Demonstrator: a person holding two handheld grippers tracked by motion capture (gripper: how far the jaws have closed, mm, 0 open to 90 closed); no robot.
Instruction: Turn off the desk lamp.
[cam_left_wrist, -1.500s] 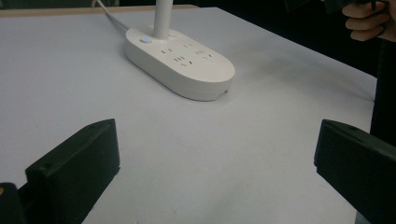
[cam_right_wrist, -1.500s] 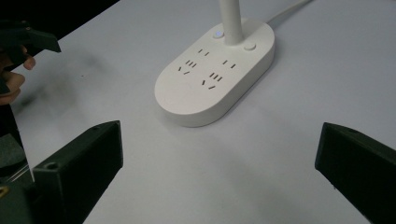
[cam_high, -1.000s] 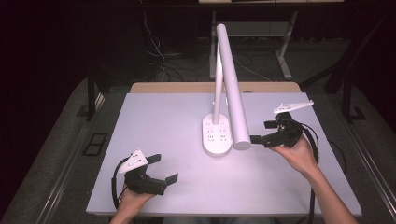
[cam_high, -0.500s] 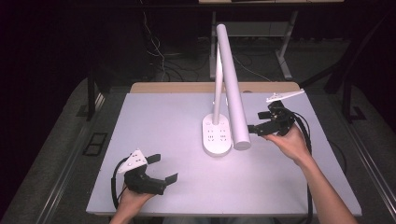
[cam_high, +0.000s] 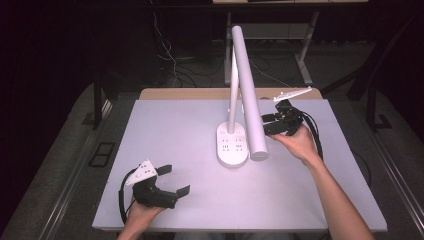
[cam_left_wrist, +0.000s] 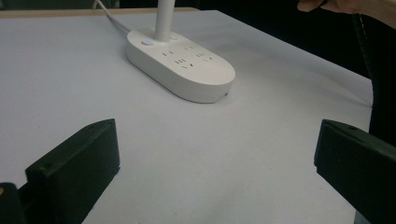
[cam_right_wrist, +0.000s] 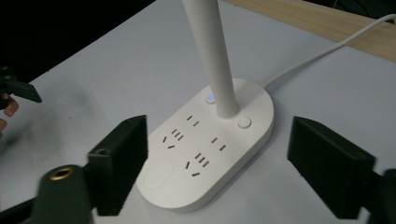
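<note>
A white desk lamp (cam_high: 233, 150) stands near the middle of the tabletop (cam_high: 175, 135), its oval base carrying sockets, a round button and a small blue light at the foot of the upright stem (its cable trails off toward the far wooden edge). The lamp's long white head (cam_high: 248, 95) slopes down on the base's right side. The right gripper (cam_high: 270, 123) hovers just beside that head, right of the base, its jaws apart with nothing between them, having just been closing. The left gripper (cam_high: 172, 180) sits well apart from the lamp, near the tabletop's front edge to the base's left, jaws spread wide and released.
</note>
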